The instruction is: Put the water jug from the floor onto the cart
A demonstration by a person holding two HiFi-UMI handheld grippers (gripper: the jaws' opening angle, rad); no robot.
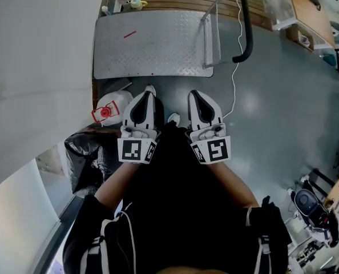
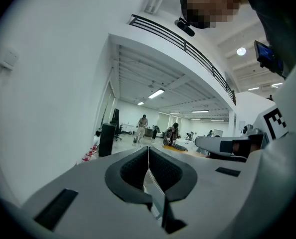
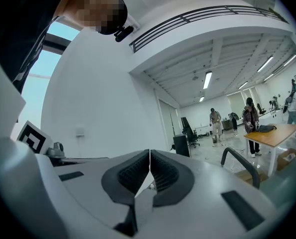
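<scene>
Down on the grey floor [image 1: 272,113], the translucent white plastic water jug with a red cap [image 1: 108,108] stands just off the near left corner of the flat grey checker-plate metal cart [image 1: 152,44], not on its deck. A small red strip [image 1: 129,34] lies on that deck toward the cart's left side, and the black tubular push handle [image 1: 246,24] rises at the cart's right end. The left hand-held gripper [image 1: 150,89] points at the cart's near edge, short of it; its jaws are pressed together with nothing between them. The right hand-held gripper [image 1: 193,93] is held alongside, nearer the cart's handle end, jaws likewise together and empty. A thin white cable [image 1: 234,90] trails over the floor from the cart's handle end. A crumpled black plastic bag [image 1: 87,153] lies farther from the cart than the jug.
</scene>
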